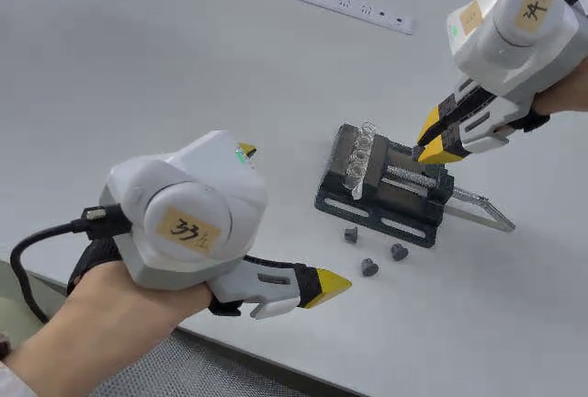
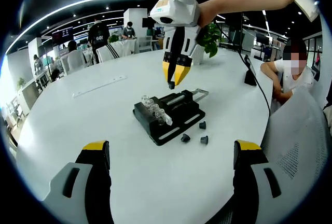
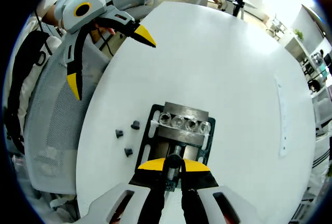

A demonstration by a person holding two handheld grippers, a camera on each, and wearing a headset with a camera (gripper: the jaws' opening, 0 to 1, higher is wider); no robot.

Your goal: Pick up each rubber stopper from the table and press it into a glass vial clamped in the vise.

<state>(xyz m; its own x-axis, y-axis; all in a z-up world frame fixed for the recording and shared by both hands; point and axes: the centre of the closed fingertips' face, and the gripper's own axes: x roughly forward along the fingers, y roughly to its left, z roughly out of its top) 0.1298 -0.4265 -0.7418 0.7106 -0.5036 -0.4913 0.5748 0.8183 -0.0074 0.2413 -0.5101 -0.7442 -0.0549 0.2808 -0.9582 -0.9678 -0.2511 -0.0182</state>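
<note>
A large white round table [image 1: 184, 66] is carrying all the work; the left gripper [image 2: 171, 145], white-bodied with black jaws and yellow tips, is hovering over the table's near left edge, its jaws standing wide apart with nothing between them; the right gripper [image 1: 428, 146], of the same make, is hanging at the far right and tilting down, its tips just above the right end of the vise; a long white power strip [image 1: 335, 0] is lying far back on the table, well apart from everything else; a black metal bench vise [image 1: 409, 197] is sitting near the middle of the table, its thin metal crank handle [image 1: 482, 211] sticking out to the right; four clear glass vials [image 1: 360, 156] are standing upright in a row, clamped at the vise's left end, and in the right gripper view their mouths are looking open; three small dark grey rubber stoppers [image 1: 369, 267] are lying loose on the table just on the near side of the vise, close together but not touching one another; a fourth dark rubber stopper [image 3: 174, 160] is being pinched between the right gripper's nearly closed tips, hanging above the vise's screw, to the right of the vials and clear of them.
</note>
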